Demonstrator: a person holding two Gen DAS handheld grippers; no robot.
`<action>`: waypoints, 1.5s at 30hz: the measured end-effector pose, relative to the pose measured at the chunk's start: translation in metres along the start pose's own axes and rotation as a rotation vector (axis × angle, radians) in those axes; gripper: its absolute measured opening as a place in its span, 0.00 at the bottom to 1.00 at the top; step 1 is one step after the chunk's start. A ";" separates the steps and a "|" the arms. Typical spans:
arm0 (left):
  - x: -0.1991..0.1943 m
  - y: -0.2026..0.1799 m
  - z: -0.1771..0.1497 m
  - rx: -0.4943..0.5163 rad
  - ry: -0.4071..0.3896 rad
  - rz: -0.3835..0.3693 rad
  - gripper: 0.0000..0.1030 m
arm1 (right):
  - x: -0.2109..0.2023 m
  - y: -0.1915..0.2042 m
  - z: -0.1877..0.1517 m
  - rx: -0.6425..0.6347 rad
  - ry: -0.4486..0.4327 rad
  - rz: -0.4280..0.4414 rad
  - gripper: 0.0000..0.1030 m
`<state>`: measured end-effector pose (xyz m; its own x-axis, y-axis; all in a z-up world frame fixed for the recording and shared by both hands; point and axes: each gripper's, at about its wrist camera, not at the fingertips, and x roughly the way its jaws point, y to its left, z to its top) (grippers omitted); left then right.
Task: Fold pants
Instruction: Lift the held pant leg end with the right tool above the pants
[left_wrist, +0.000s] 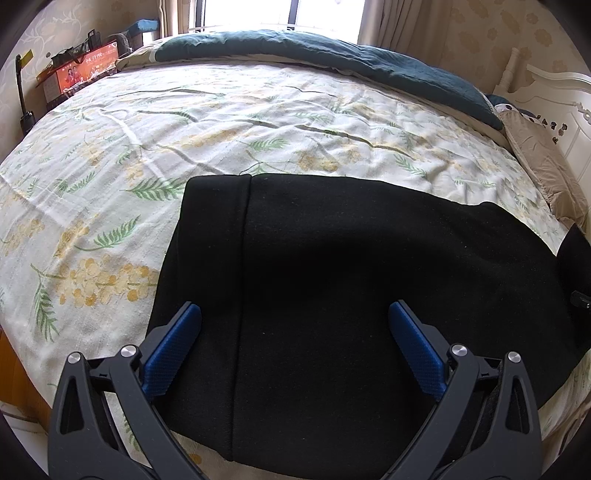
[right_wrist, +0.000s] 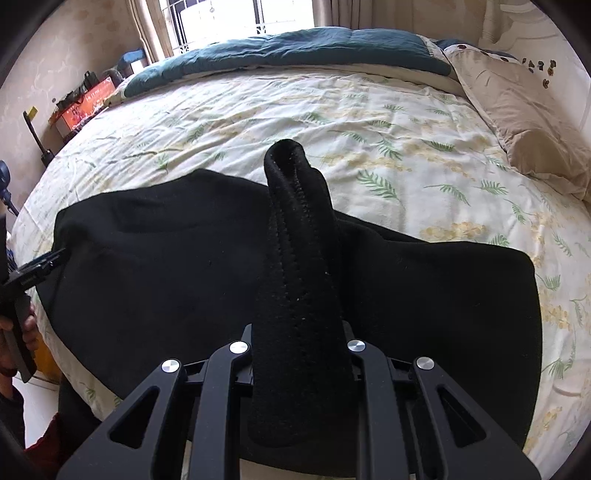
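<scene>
So the black pants (left_wrist: 332, 266) are lying spread out on the bed (left_wrist: 221, 122), across the near edge of that leafy yellow-and-green sheet, and they're taking up most of the lower half of both views. In the left wrist view there's a vertical seam line running down the cloth a bit left of centre.

The left tongs (left_wrist: 294, 314) are hovering right over the pants, pointing forward across the bed, jaws standing wide apart with the blue pads (left_wrist: 173, 350) on either side and nothing between them, just cloth underneath. In the right wrist view you can see them poking in from the far left (right_wrist: 44, 264) at the pants' left edge, with the person's hand (right_wrist: 26, 328) wrapping the handle below. Can't tell if the tips are actually touching the fabric.

The right tongs (right_wrist: 299, 354) are pinched tight on a stitched band of the pants (right_wrist: 299, 240), a thick fold that's sticking up and away from the camera between the fingers, lifted off the rest of the garment.

Background stuff: a dark teal quilt (left_wrist: 332, 51) bunched along the far side of the bed, a beige pillow (right_wrist: 517, 122) off to the right, and an orange box (left_wrist: 85, 70) on the left by the wall
</scene>
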<state>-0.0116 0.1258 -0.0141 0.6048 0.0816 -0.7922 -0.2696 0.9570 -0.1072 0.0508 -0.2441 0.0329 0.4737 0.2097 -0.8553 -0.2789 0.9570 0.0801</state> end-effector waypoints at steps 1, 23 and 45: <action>0.000 -0.001 0.001 0.000 -0.001 0.000 0.98 | 0.001 0.002 -0.001 -0.004 0.000 -0.009 0.18; 0.000 0.000 0.000 -0.001 -0.005 0.001 0.98 | 0.006 0.026 -0.006 -0.043 -0.016 -0.067 0.19; 0.000 0.000 0.001 0.000 -0.010 0.001 0.98 | 0.005 0.061 -0.013 0.022 -0.030 0.150 0.42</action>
<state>-0.0107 0.1264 -0.0138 0.6118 0.0851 -0.7864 -0.2699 0.9570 -0.1065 0.0252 -0.1872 0.0266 0.4527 0.3565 -0.8173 -0.3302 0.9185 0.2177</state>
